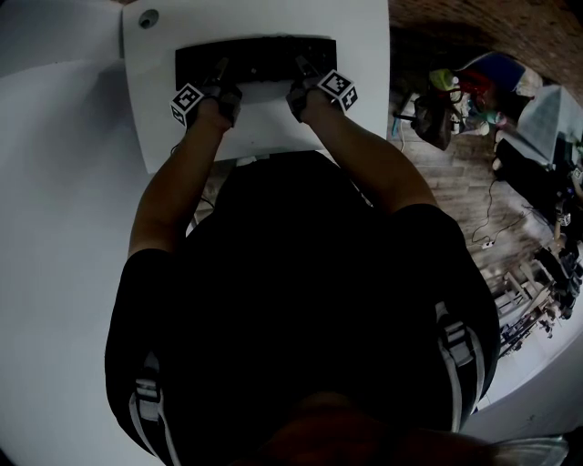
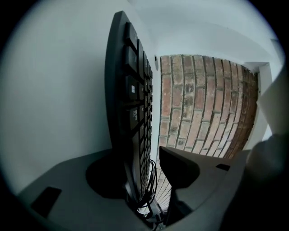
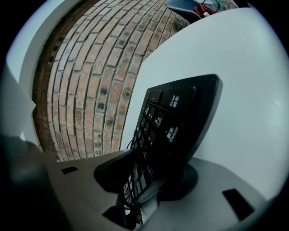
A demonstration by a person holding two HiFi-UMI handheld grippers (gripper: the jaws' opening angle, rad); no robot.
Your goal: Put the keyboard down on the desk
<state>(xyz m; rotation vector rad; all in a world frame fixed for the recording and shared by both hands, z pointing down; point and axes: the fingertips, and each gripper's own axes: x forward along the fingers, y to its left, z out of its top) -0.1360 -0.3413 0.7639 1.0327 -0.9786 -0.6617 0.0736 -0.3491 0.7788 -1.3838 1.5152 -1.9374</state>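
Observation:
The black keyboard (image 1: 255, 59) lies flat on the white desk (image 1: 264, 127), near its far edge. Both grippers sit at the keyboard's near edge: my left gripper (image 1: 221, 68) toward its left end, my right gripper (image 1: 303, 65) toward its right end. In the left gripper view the keyboard (image 2: 131, 90) stands between the jaws of the left gripper (image 2: 144, 173), and a strip of brick shows between the keys and one pad (image 2: 178, 167). In the right gripper view the keyboard's corner (image 3: 176, 117) lies between the spread jaws of the right gripper (image 3: 151, 176). A thin black cable (image 2: 151, 180) hangs by the keyboard's edge.
A round grey grommet (image 1: 148, 17) sits in the desk's far left corner. Beyond the desk is a brick surface (image 2: 203, 99). To the right, on a wooden floor, lie bags, cables and other clutter (image 1: 455, 91). A pale surface (image 1: 55, 182) fills the left side.

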